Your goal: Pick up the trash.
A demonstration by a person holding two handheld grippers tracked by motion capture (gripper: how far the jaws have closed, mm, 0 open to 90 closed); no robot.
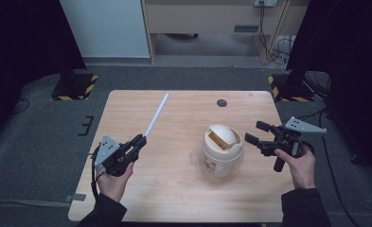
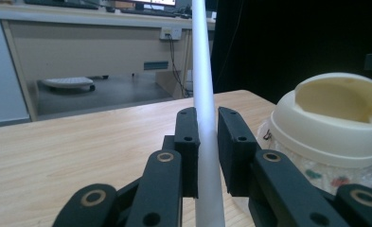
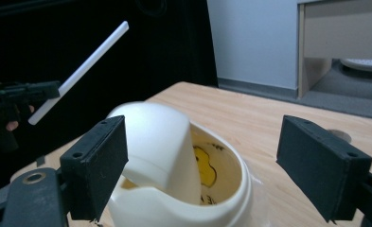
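The left gripper (image 1: pixel 138 141), held in the person's left hand (image 1: pixel 113 182) over the near left part of the light wooden table (image 1: pixel 174 198), is pinching a long, thin white plastic stick (image 1: pixel 157 115) between its black pads, its jaws pressed together on the stick's lower end. In the left gripper view the stick (image 2: pixel 203 94) is running up between the two pads and out past the top of the frame, and from above it is slanting away toward the far side of the table. To its right, near the table's middle, a cream-coloured plastic bin (image 1: pixel 220 150) with a domed swing lid and a clear lower body is sitting on the wood; its flap is standing tilted, so the slot is showing a yellowish inside. The right gripper (image 1: pixel 253 133), held in the person's right hand (image 1: pixel 301 168), is hovering just beside the bin on its right, its jaws spread wide with nothing touching the pads; in the right gripper view the bin's lid (image 3: pixel 164 146) is lying ahead of and between the two open jaws. A small dark round grommet (image 1: pixel 222 102) is sitting in the tabletop beyond the bin. Past the table, yellow-and-black striped stand feet (image 1: pixel 75 87) are resting on the grey floor, and a pale wooden desk (image 1: pixel 207 19) with cables is standing at the back.
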